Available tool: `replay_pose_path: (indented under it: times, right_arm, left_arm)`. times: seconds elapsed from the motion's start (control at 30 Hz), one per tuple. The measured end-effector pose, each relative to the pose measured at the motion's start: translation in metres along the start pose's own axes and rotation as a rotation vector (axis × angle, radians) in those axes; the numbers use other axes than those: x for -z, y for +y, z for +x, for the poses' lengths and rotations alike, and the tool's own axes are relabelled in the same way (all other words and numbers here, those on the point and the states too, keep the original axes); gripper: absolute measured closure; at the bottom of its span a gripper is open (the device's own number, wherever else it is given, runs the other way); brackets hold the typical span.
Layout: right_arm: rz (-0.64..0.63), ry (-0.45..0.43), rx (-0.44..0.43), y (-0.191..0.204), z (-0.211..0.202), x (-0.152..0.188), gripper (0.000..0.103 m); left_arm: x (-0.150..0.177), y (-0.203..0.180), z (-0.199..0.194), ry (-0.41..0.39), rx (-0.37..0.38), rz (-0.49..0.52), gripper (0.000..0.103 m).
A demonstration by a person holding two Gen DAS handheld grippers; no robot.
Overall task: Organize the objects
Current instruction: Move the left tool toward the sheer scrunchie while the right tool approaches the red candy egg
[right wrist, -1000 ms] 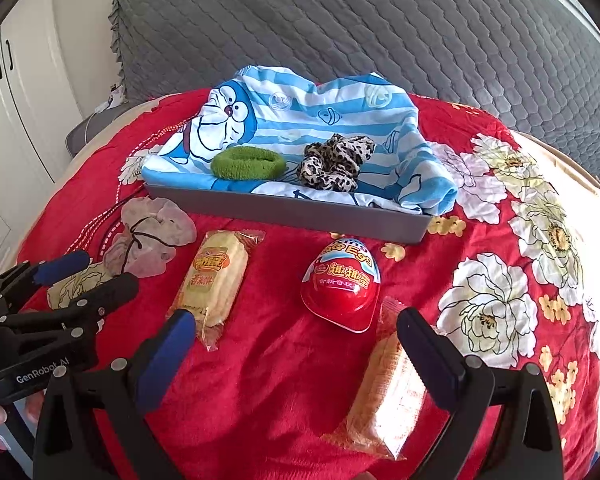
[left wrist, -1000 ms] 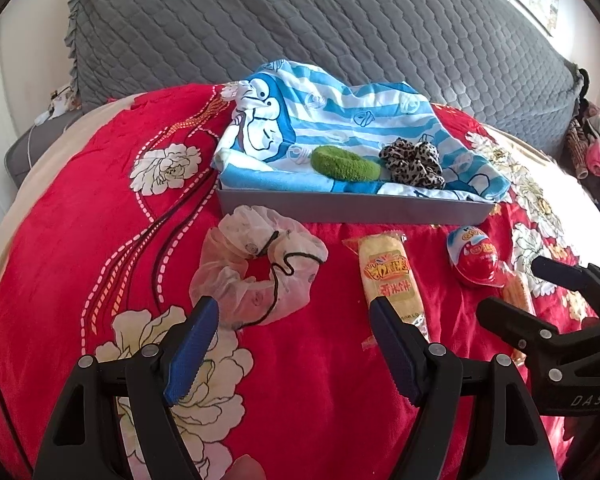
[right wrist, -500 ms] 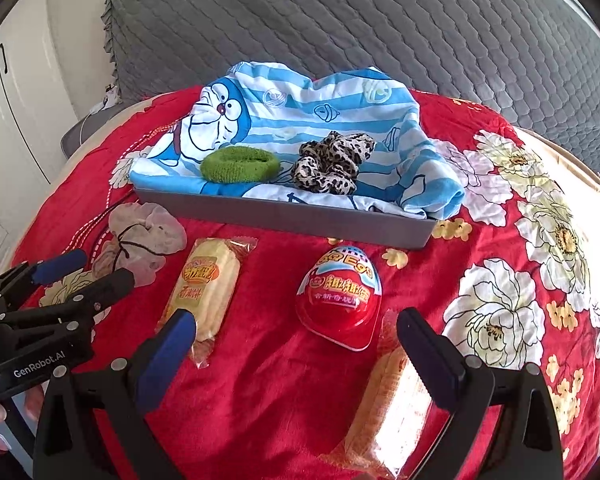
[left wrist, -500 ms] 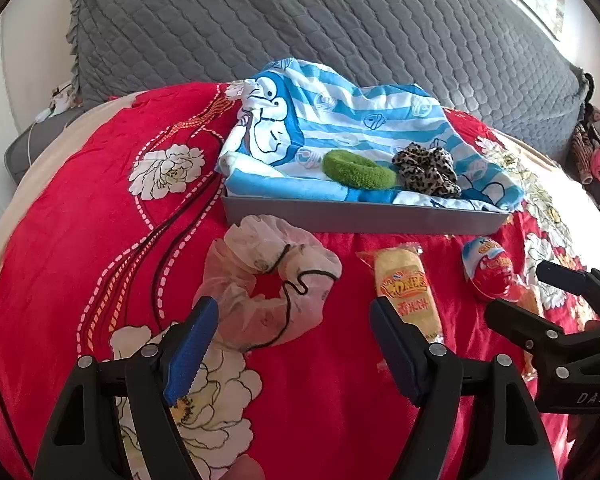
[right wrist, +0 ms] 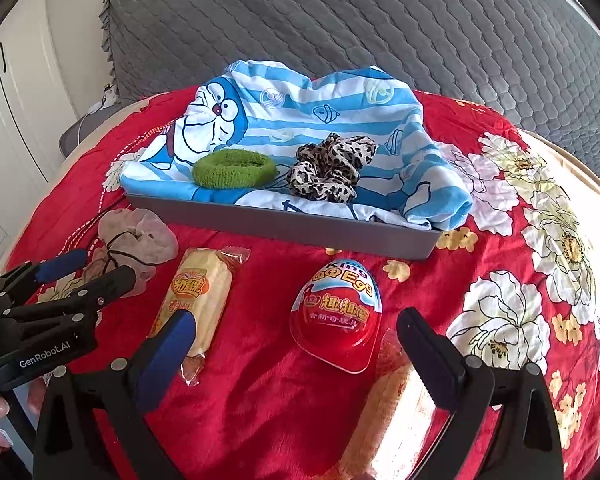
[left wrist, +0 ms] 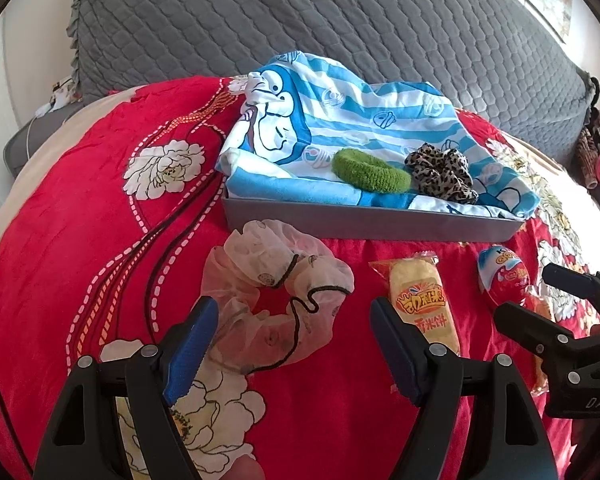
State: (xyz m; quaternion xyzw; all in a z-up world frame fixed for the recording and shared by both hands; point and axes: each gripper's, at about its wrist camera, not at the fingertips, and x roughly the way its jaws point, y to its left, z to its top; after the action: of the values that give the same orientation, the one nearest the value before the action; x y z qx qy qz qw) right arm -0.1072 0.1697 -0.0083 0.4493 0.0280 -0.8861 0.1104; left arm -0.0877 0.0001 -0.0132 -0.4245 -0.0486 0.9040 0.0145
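Observation:
A sheer pink scrunchie (left wrist: pixel 274 296) with a black hair tie lies on the red bedspread, between and just ahead of my open left gripper (left wrist: pixel 292 316). It also shows in the right wrist view (right wrist: pixel 136 236). A grey tray (left wrist: pixel 372 224) lined with a blue cartoon cloth holds a green scrunchie (left wrist: pixel 370 171) and a leopard scrunchie (left wrist: pixel 442 174). A yellow snack cake (right wrist: pixel 198 300) and a red toy egg (right wrist: pixel 340 316) lie before the tray. My open right gripper (right wrist: pixel 296 332) hovers over the egg. A second wrapped snack (right wrist: pixel 388 408) lies under its right finger.
A grey quilted headboard (left wrist: pixel 300 20) rises behind the tray. The bedspread (right wrist: pixel 500 240) has white flower prints on the right. A white cupboard (right wrist: pixel 16 120) stands at far left. Clothes (left wrist: pixel 596 148) hang at far right.
Both grippers have moved forward toward the tray. The pink scrunchie now lies between the left fingers, and the toy egg sits nearer the right fingers. Both stay open.

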Motion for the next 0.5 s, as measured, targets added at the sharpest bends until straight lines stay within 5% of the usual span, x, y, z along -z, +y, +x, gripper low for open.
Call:
replay_pose_path:
  times: [0.5]
  right_arm:
    - [-0.002, 0.014, 0.014, -0.006, 0.016, -0.003, 0.002]
  left_arm:
    - [-0.006, -0.005, 0.013, -0.004, 0.003, 0.028, 0.024]
